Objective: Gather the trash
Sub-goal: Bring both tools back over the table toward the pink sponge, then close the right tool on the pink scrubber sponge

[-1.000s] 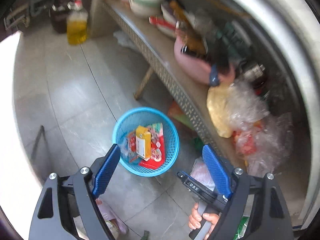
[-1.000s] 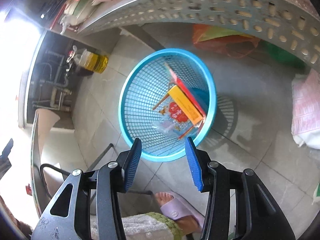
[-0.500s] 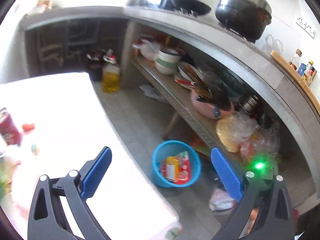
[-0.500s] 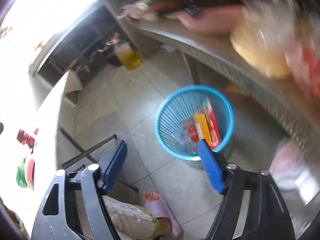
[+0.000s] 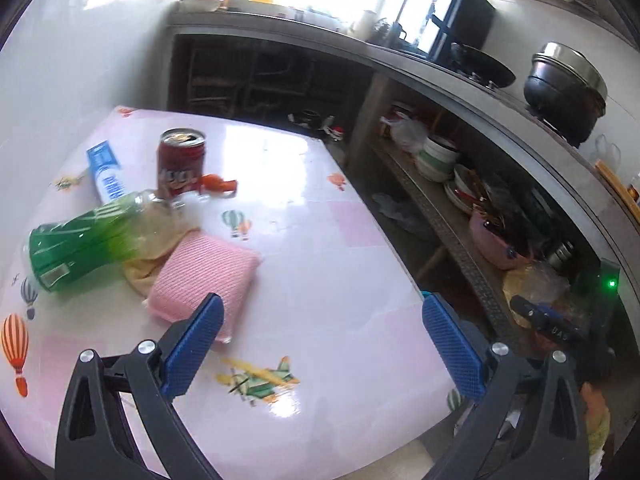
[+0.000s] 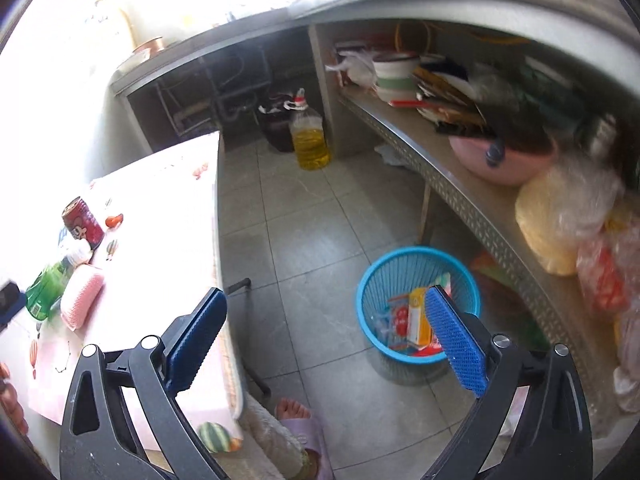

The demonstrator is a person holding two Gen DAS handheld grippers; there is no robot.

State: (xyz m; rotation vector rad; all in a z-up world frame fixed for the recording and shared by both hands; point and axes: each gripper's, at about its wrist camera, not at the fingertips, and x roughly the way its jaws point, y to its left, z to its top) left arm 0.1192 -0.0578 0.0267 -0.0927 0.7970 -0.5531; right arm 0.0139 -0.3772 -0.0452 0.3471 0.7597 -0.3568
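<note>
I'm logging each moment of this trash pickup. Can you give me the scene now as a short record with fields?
table: pink patterned top
on table: red can upright; green bottle lying down; pink sponge; blue tube
bin: blue basket on the floor by the shelf, cartons inside
left gripper: over the table, open, nothing between the fingers
right gripper: above the floor, jaws opening, nothing held
</note>
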